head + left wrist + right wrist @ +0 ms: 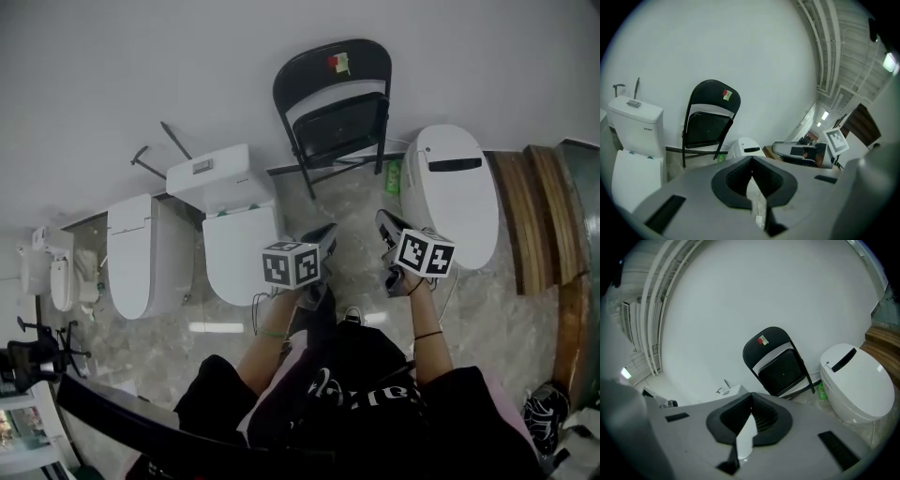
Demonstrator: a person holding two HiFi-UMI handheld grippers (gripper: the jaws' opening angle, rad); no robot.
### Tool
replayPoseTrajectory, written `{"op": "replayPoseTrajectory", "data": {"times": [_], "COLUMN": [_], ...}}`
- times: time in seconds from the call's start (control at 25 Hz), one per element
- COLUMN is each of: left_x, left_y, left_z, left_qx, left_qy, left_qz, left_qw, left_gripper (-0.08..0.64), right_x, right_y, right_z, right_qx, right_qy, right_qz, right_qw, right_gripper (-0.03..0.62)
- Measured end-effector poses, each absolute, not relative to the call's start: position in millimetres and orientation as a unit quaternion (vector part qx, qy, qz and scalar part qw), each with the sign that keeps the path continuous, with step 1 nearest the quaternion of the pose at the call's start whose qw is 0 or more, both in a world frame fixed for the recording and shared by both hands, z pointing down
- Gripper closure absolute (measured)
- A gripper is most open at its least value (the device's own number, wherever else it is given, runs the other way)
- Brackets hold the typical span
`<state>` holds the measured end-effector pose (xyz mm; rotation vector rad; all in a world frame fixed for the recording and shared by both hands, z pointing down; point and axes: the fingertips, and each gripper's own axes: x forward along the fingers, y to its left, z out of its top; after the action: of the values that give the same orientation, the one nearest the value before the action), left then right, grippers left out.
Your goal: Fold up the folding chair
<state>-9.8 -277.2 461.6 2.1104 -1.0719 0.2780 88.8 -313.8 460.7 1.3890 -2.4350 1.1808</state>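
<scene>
Head view: we see the folding chair (333, 112) already folded flat, its black seat turned up against the backrest. It leans on the white wall (141, 56) with its feet on the marbled floor (352, 202). A small red-and-white sticker (339, 63) sits near the top of the backrest. The chair stands between a toilet with a tank (230, 220) on its left and a rounded white toilet (459, 192) on its right. A green bottle (394, 176) stands on the floor by the chair's right legs.

Nearer to us, both tools are held side by side above the floor, pointing toward the chair and clear of it. The left gripper (323, 239) has its jaws closed together, with nothing between them. The right gripper (389, 225) is likewise closed and empty. Each carries a marker cube (291, 264).

Left gripper view: the chair (708, 124) appears beyond the closed jaws.

Right gripper view: the chair (778, 364) again lies ahead, untouched.

At the far left of the head view we see another toilet (141, 253), and at the far right curved wooden boards (525, 216).
</scene>
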Motion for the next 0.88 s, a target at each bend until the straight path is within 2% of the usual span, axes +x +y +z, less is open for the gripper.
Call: {"op": "replayPoseTrajectory", "data": {"times": [0.2, 0.48, 0.88], "left_x": [-2, -21, -121], "left_y": [-226, -212, -153], "left_z": [471, 462, 459], "left_qx": [0.817, 0.814, 0.809], "left_qy": [-0.422, -0.435, -0.44], "left_qz": [0.145, 0.133, 0.128], "left_qw": [0.366, 0.36, 0.368], "left_gripper": [0.557, 0.557, 0.557], "right_x": [86, 60, -40], "right_y": [-276, -248, -201], "right_z": [458, 463, 463], "right_qx": [0.437, 0.417, 0.398], "right_qy": [-0.804, -0.81, -0.815], "right_qz": [0.402, 0.412, 0.419], "right_qw": [0.027, 0.03, 0.04], "right_gripper": [0.577, 0.577, 0.578]}}
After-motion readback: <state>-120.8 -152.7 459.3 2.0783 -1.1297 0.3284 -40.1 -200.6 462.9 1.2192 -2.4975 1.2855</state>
